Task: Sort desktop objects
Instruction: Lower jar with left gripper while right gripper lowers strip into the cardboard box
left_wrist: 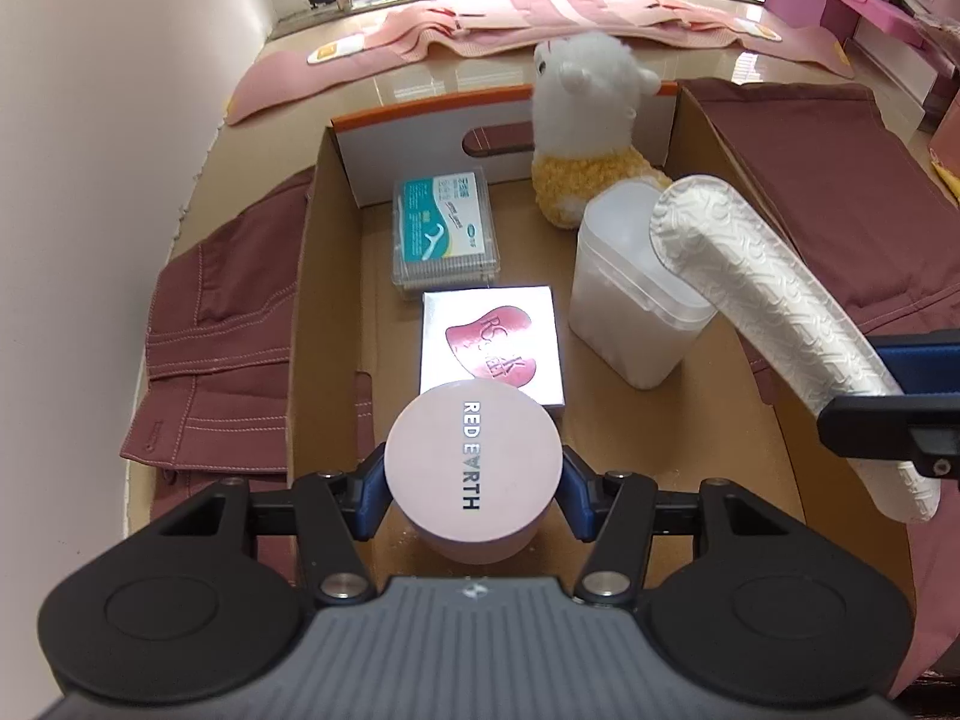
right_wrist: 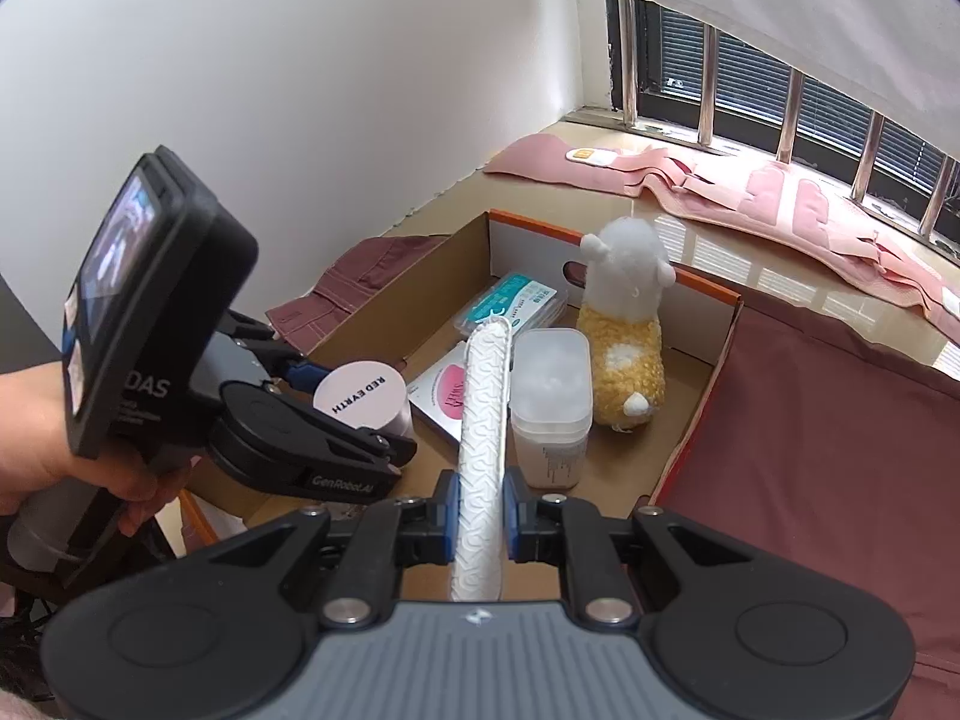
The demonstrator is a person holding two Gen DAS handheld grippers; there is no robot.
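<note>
Here, the left claw (left_wrist: 474,474) pinches a pink jar (left_wrist: 474,468) low inside the cardboard box (left_wrist: 327,300), its base hidden. At 3 o'clock, the right claw (right_wrist: 483,519) clamps a white embossed pouch (right_wrist: 483,420), tail cut off.

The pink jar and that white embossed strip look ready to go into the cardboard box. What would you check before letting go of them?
1. Left gripper clamped on pink jar: ok.
2. Right gripper clamped on white embossed strip: ok.
3. Jar over the cardboard box: ok.
4. Jar resting on the box floor: cannot tell.
5. Strip's tip clear of the clear plastic container: not ok, it overlaps the rim.
6. Free floor left for the strip: cannot tell.
</note>
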